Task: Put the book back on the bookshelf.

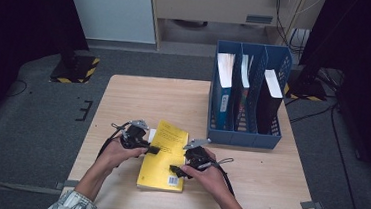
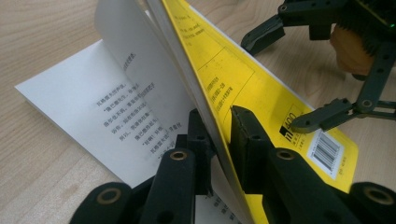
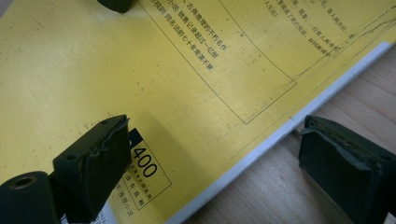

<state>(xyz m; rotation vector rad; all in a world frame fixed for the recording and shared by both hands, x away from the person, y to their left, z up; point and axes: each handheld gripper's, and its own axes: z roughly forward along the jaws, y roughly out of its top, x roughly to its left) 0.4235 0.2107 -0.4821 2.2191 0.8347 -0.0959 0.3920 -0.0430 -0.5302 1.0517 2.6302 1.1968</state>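
Left gripper [image 2: 219,135] clamped on yellow book's [image 1: 164,155] cover plus few pages, lifted off page block, lower-middle of high view on desk [image 1: 123,99]. Tip: peel slow, keep pinch near edge or thin sheets crease or slip. Right gripper [image 3: 210,149] spread wide, one jaw over cover, other over desk past edge, holding nothing; looks like it's steadying book. Both forearms come from bottom, grippers angled inward toward each other.

It looked like a lab or office corner — a small wooden table [image 1: 139,96] stood on grey carpet, with a blue file rack [image 1: 243,136] of books at its far right. Beyond the table ran loose cables [image 1: 323,113], black stand bases with hazard tape [image 1: 76,71] — and pale cabinet panels.
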